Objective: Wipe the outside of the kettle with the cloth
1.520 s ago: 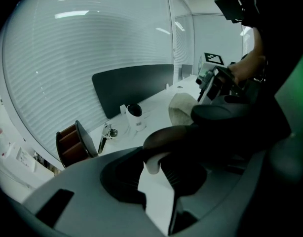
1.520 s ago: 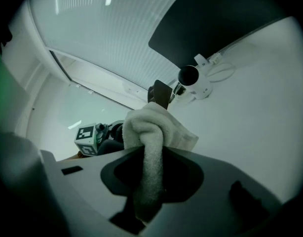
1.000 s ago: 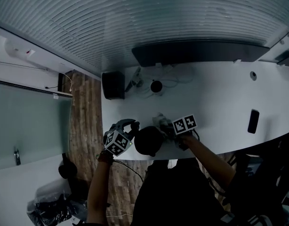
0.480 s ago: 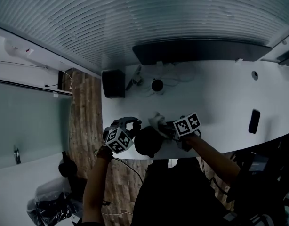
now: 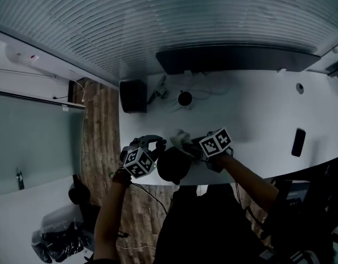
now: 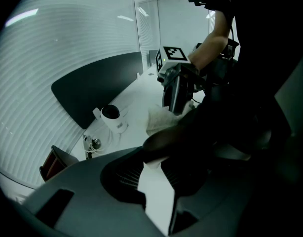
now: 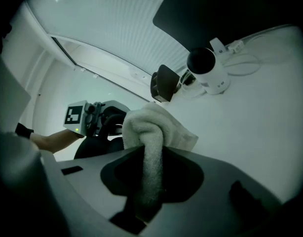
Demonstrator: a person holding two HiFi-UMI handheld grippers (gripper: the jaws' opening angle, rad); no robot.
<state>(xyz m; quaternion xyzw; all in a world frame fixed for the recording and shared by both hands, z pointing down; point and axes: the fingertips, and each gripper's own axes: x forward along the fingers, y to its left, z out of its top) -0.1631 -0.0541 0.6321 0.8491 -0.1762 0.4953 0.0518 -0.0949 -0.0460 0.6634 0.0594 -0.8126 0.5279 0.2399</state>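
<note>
At table [image 5: 257,125] edge, left gripper [image 6: 157,152] clamps upright kettle [image 5: 173,165]; right gripper [image 7: 150,159] pinches bunched cloth [image 7: 151,127].

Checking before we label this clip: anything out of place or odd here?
Nothing stands out. The right gripper is shut on the bunched cloth, and the left gripper seems to grip the dark kettle near the table's front edge. No spill or damage shows.
</note>
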